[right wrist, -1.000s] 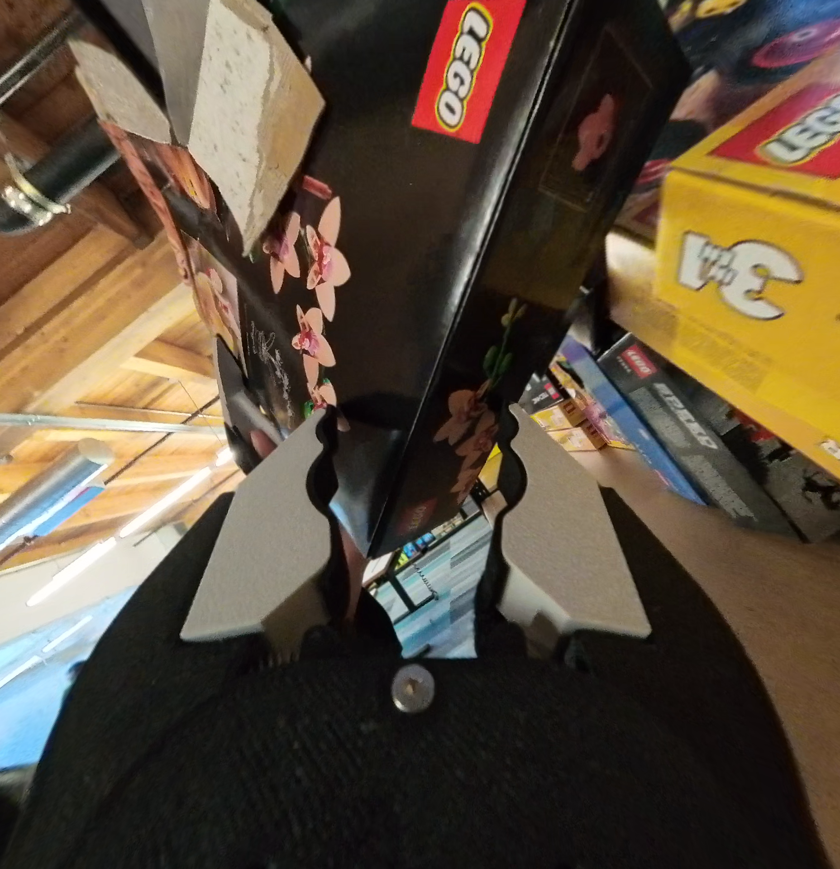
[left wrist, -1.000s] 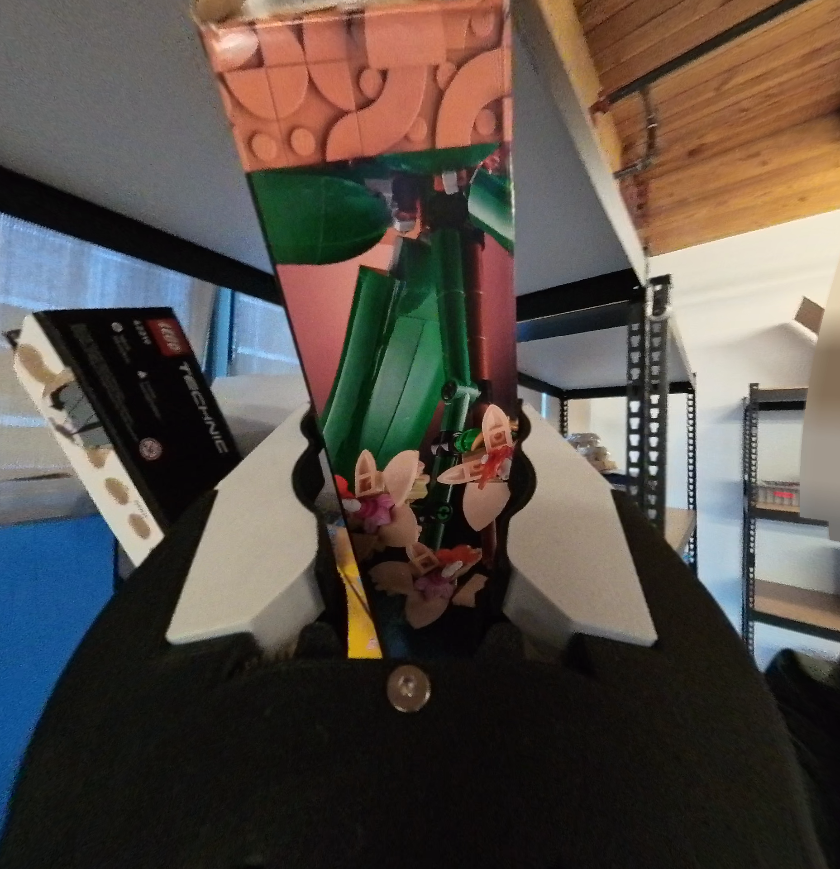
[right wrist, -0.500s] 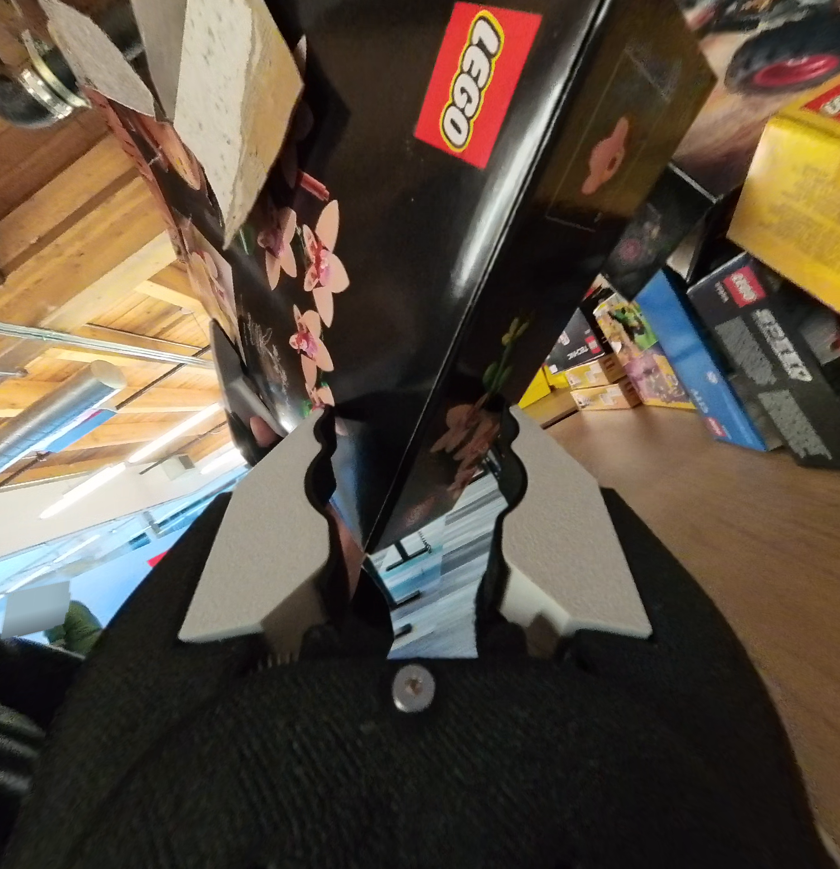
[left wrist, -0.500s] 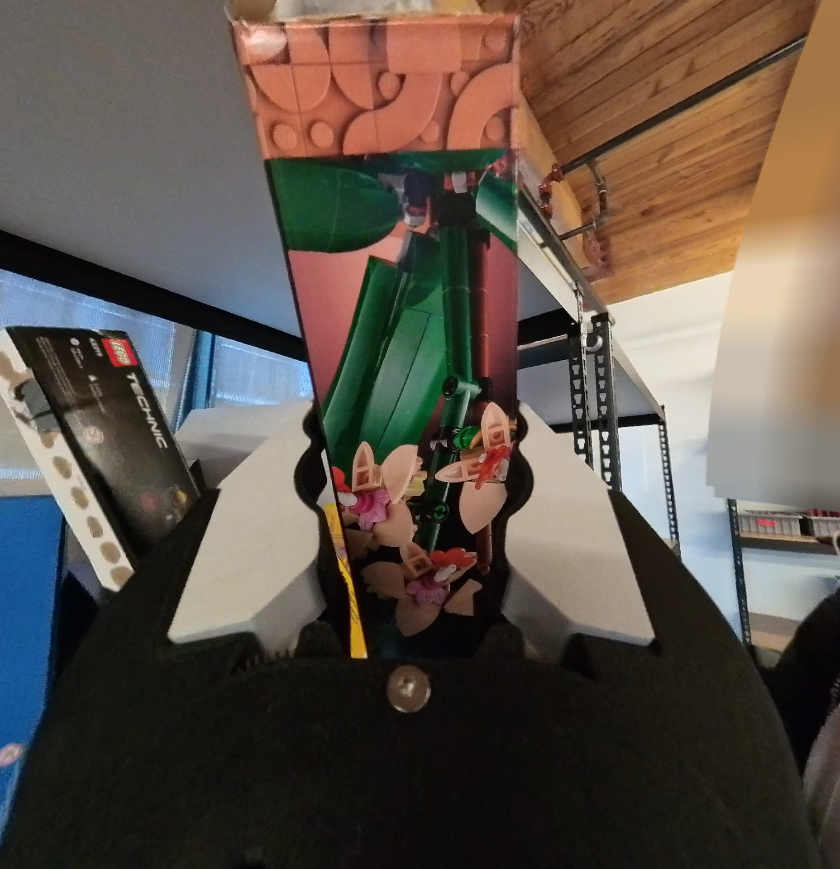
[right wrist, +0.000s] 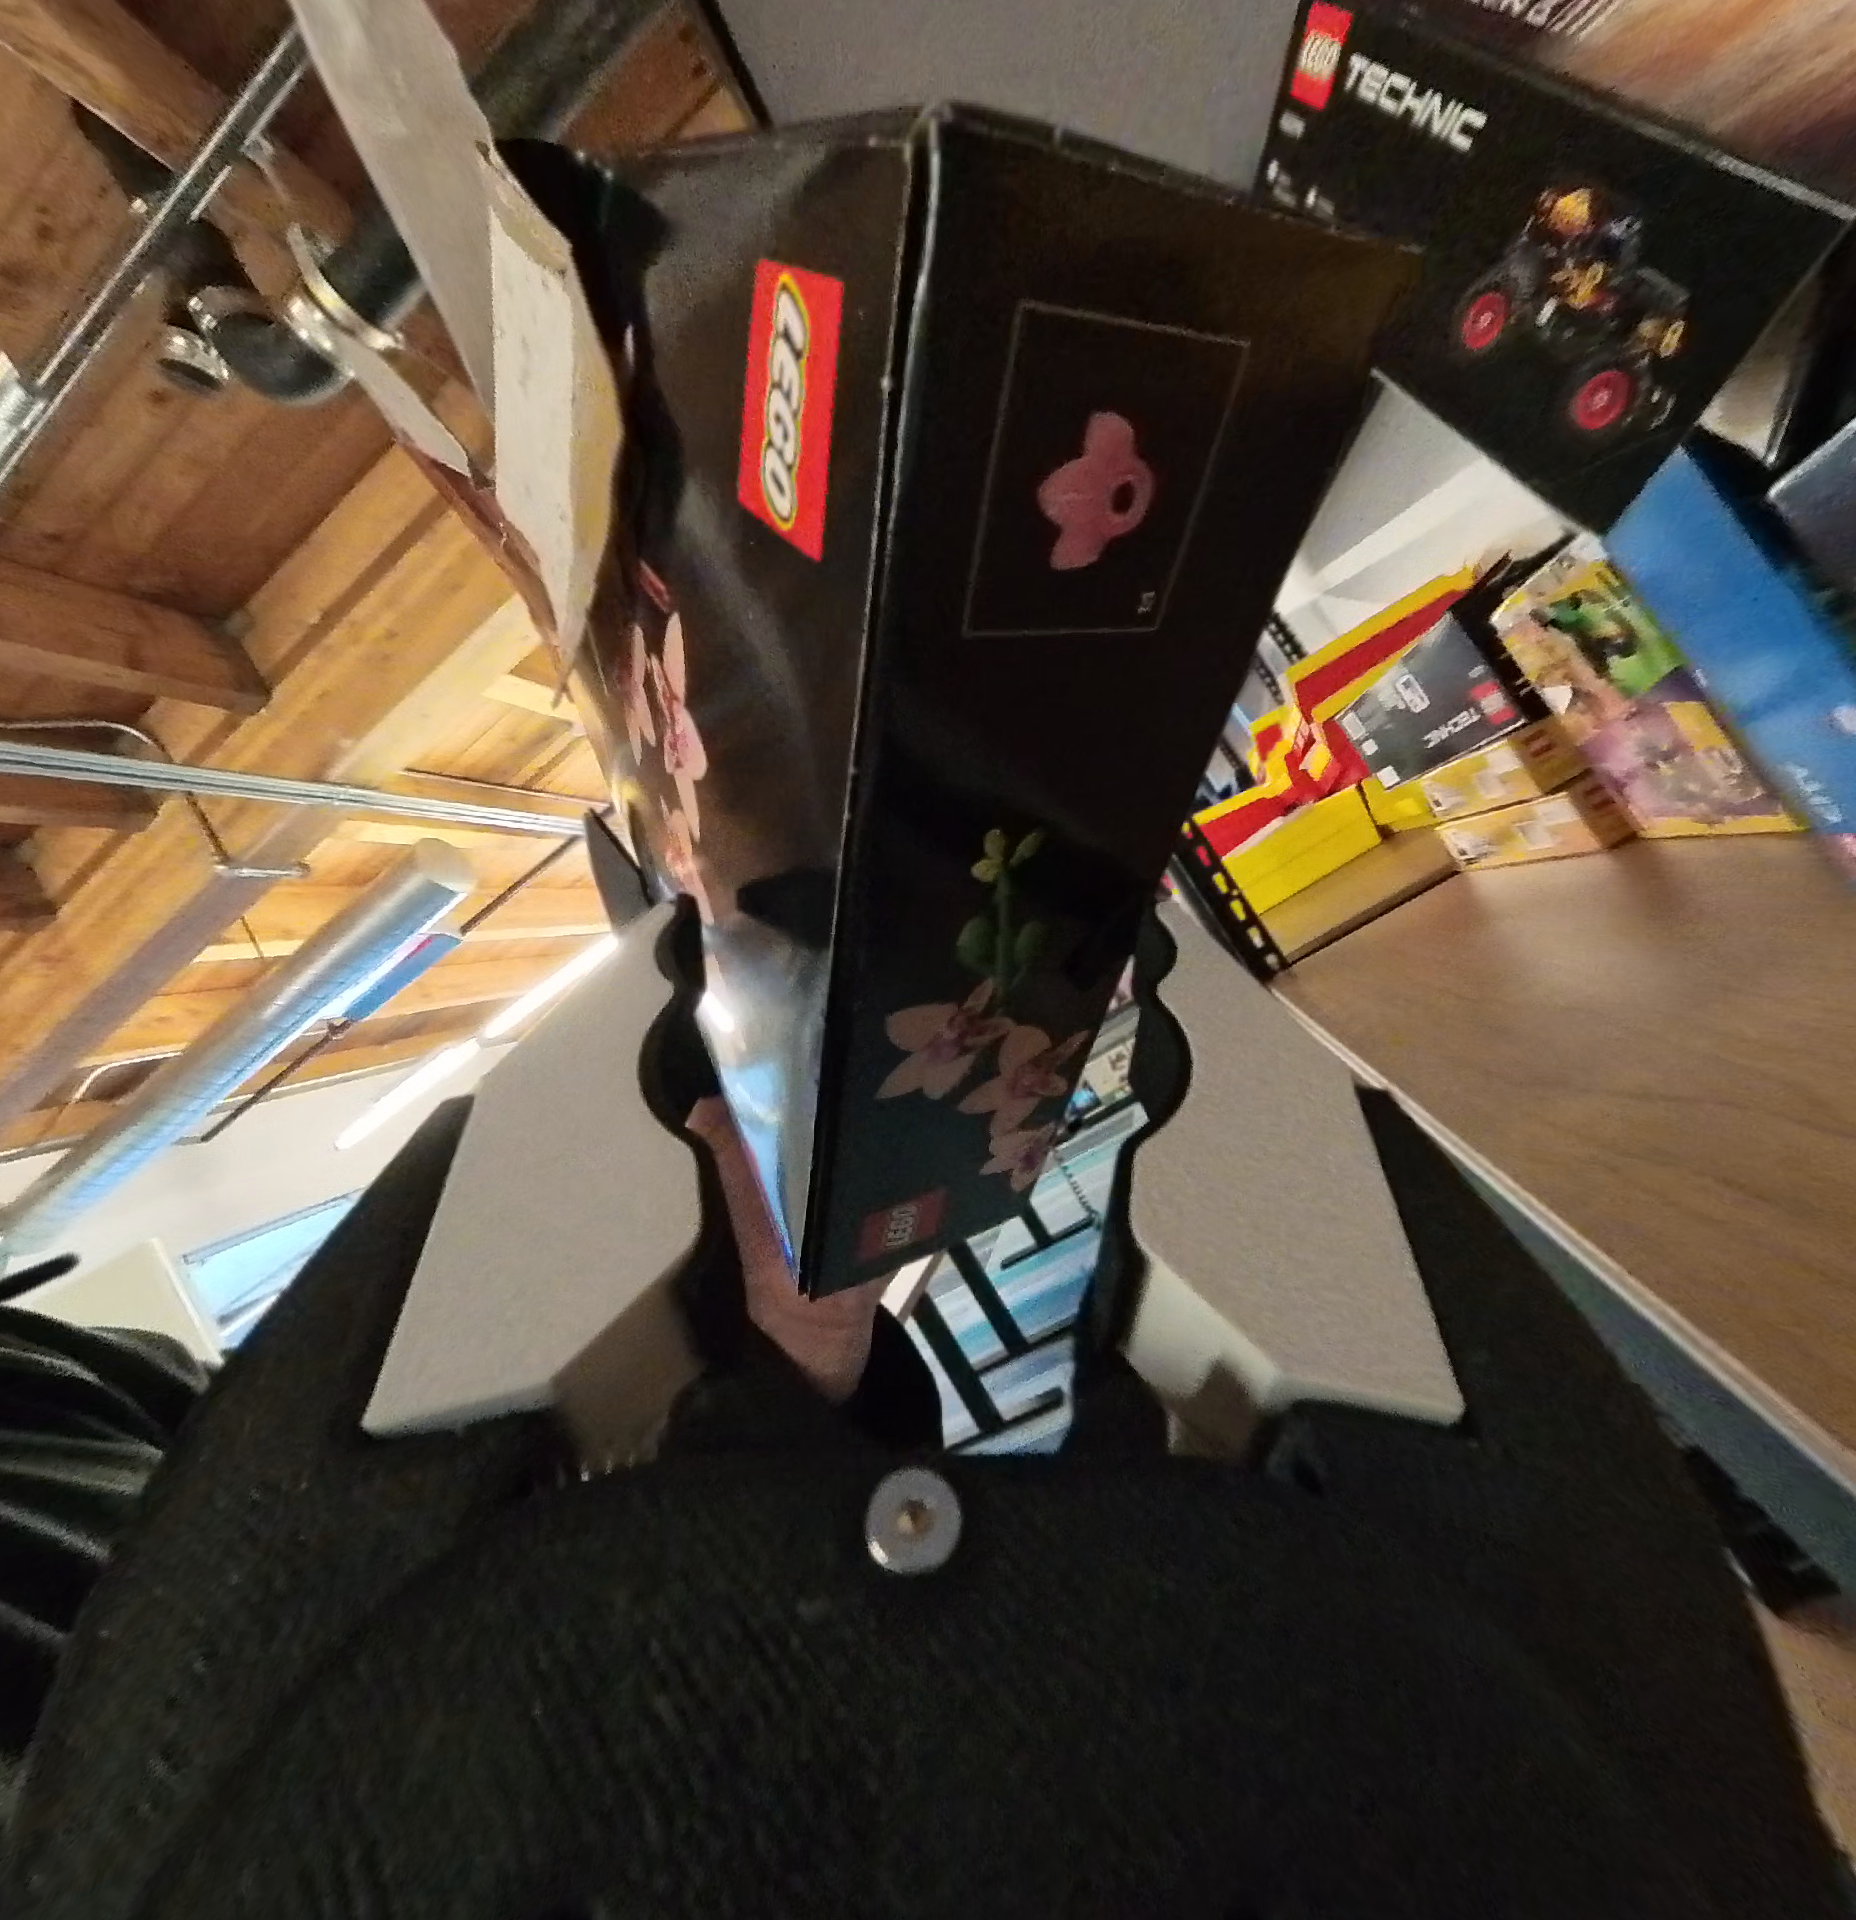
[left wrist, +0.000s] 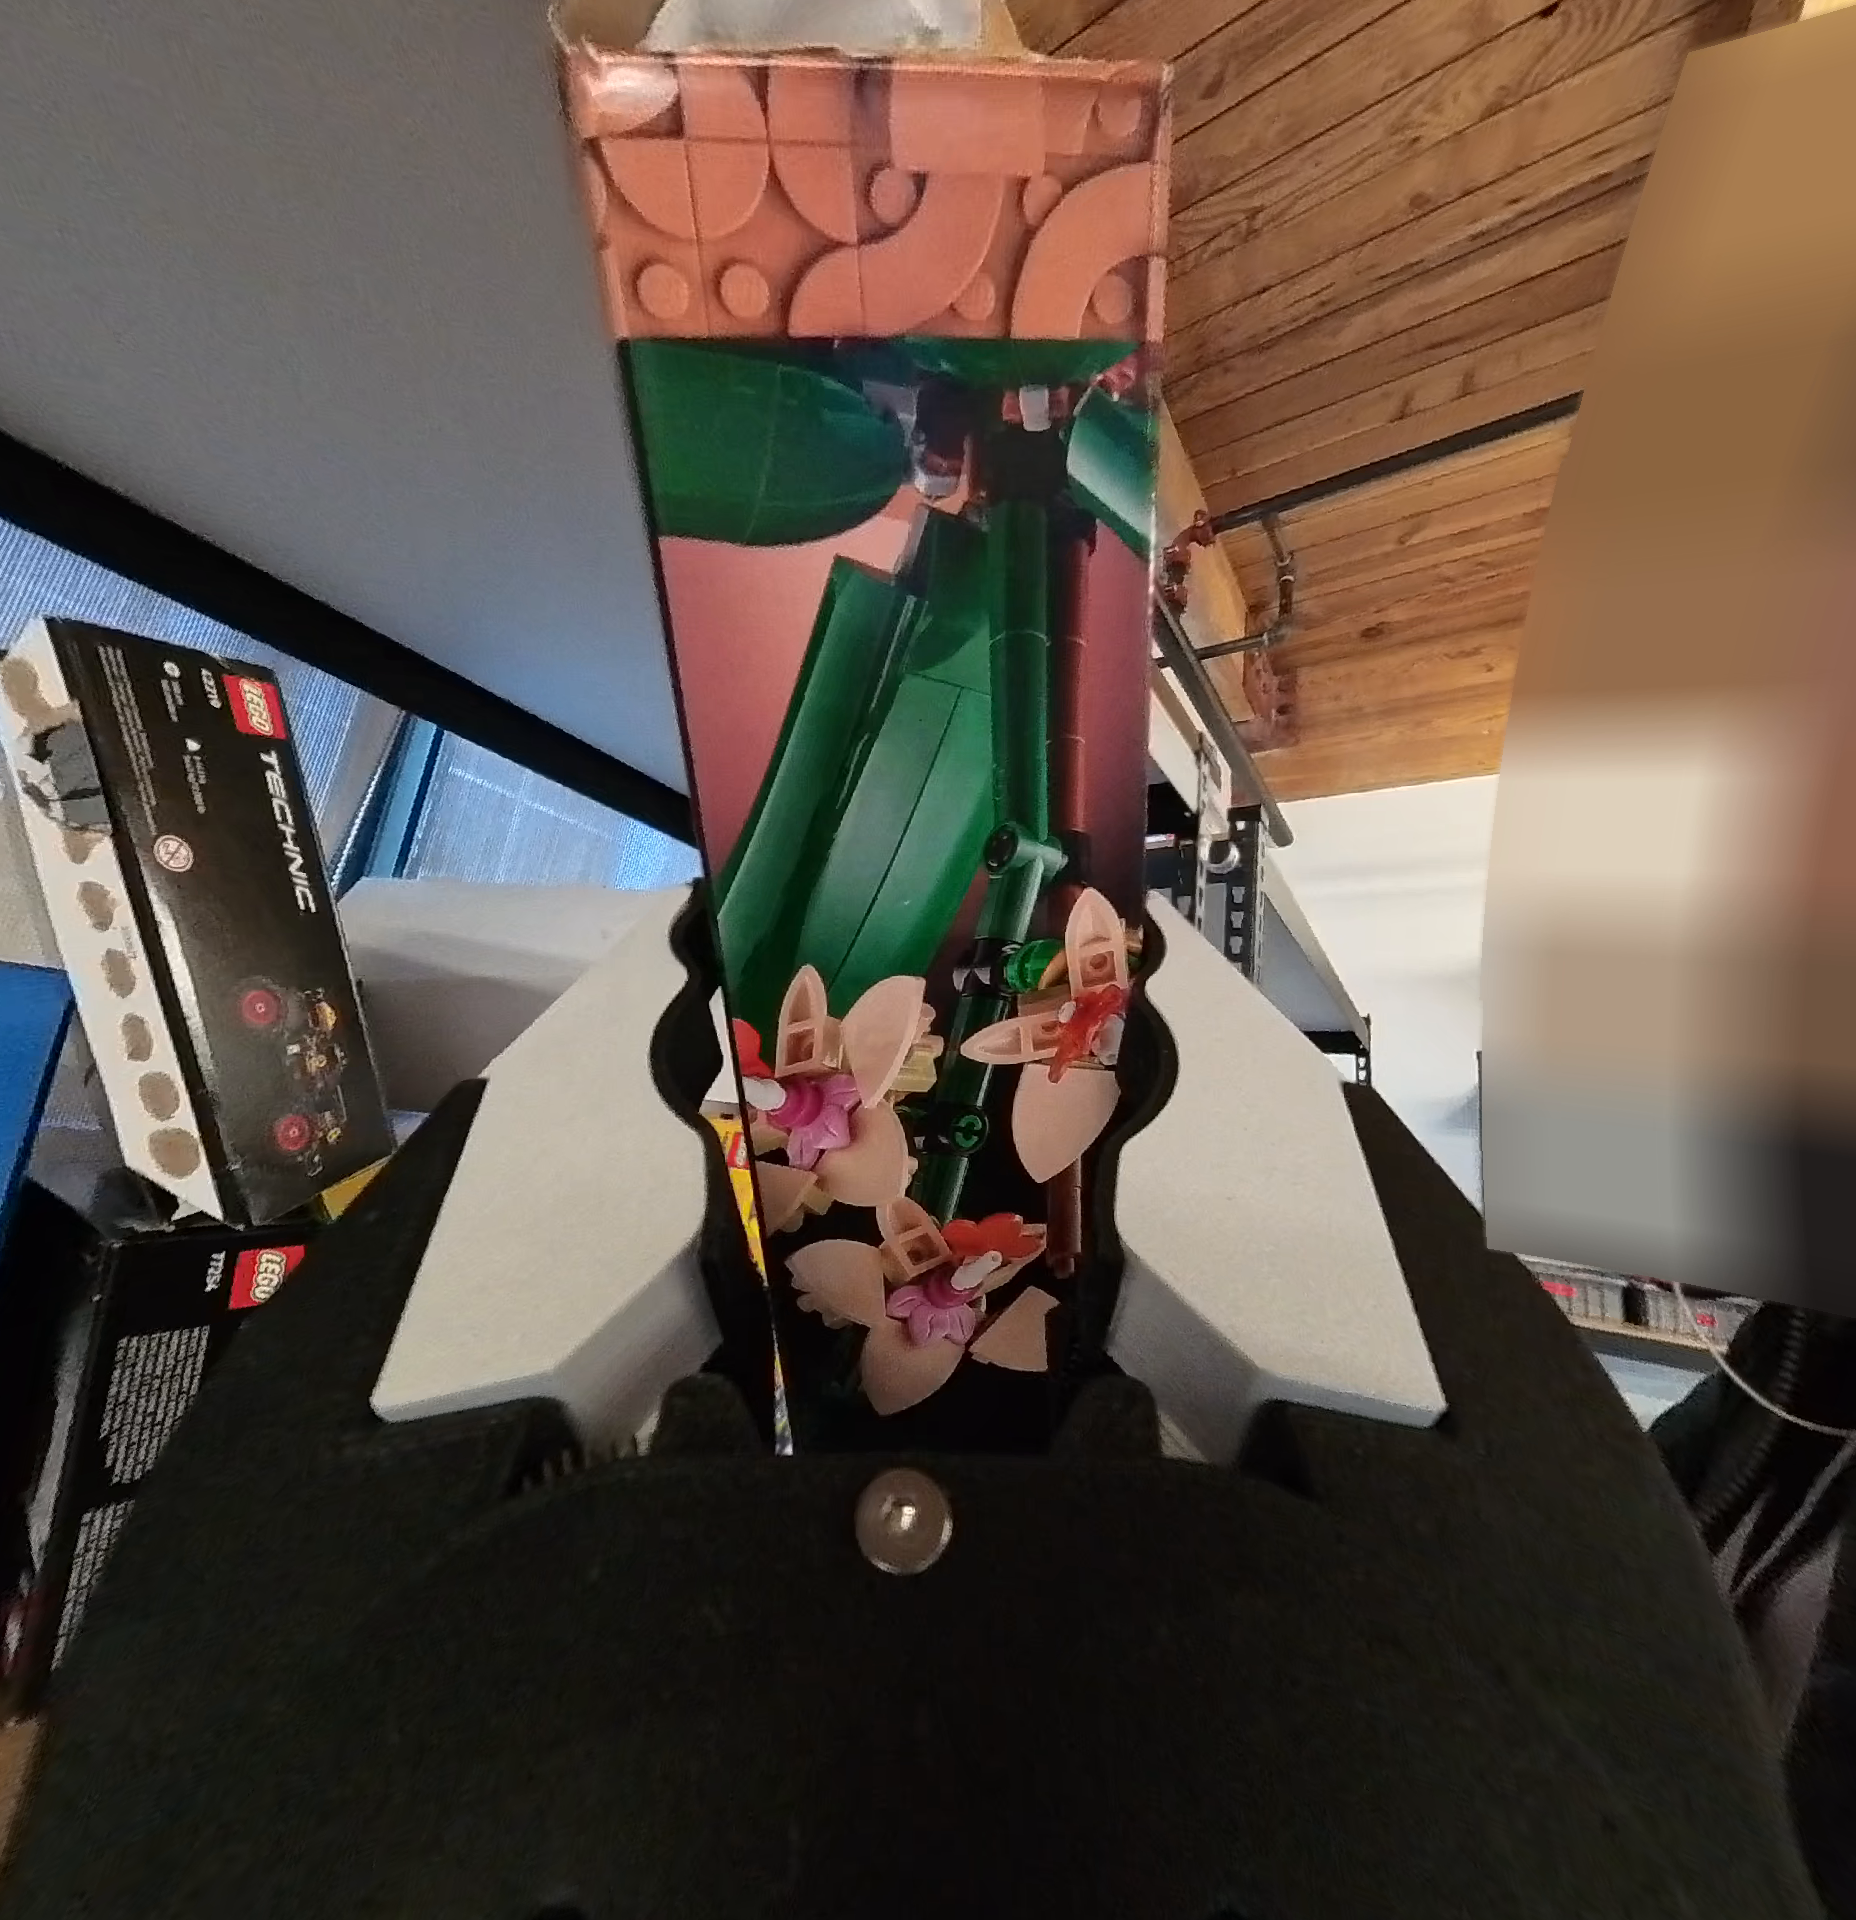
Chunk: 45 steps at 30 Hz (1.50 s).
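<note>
Fingers (left wrist: 591,1143) of both grippers pinch flower box (left wrist: 903,623); right view alone shows its black side (right wrist: 1059,623).

Glossy cardboard flower box (right wrist: 1007,582); matt, grainy white plastic fingers (left wrist: 550,1195); rough wood-plank ceiling (left wrist: 1371,343); smooth wooden shelf (right wrist: 1630,1039); shiny metal pipe (right wrist: 238,987).

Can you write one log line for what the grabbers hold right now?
left gripper: shut on flower box | right gripper: shut on same box, black end

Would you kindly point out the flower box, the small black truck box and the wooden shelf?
flower box (left wrist: 893,665), left wrist view, green leaf picture.
black truck box (left wrist: 191,914), left wrist view, black side.
wooden shelf (right wrist: 1630,1039), right wrist view, bare top.
</note>
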Available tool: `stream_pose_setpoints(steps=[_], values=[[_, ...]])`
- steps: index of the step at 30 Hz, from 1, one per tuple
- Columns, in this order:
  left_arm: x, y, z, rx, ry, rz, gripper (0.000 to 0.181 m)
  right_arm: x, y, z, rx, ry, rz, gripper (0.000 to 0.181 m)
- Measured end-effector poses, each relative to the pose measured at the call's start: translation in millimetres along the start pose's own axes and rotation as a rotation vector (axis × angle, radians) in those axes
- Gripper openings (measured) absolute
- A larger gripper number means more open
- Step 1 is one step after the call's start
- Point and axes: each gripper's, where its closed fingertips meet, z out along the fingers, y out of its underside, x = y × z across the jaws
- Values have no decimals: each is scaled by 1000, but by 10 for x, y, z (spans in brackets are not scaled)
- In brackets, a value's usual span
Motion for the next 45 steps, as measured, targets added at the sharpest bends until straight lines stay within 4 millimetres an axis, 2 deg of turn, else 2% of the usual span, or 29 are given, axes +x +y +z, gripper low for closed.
stream_pose_setpoints(steps=[4,8,18,27,31,36,39,45], values=[[82,21,-118,3,-23,44,76,67,247,41,-78,70,59,87],[173,67,-212,-15,-27,82,75,113,475,61,-168,128,81,102],[401,46,-473,-67,-28,215,78,-8,611,91,-150,62,1,102],[488,21,-665,-93,-69,259,79,-38,743,143,-161,-6,-83,101],[528,-66,-769,-128,-115,311,80,-49,912,266,-176,-63,-41,101],[579,-264,-1004,-143,-186,349,81,-74,1254,487,-213,-121,17,101],[578,-426,-1175,-139,-239,375,84,-109,1496,659,-249,-145,21,100],[647,-800,-1659,-167,-303,474,87,-255,2044,1086,-319,-178,63,94]])
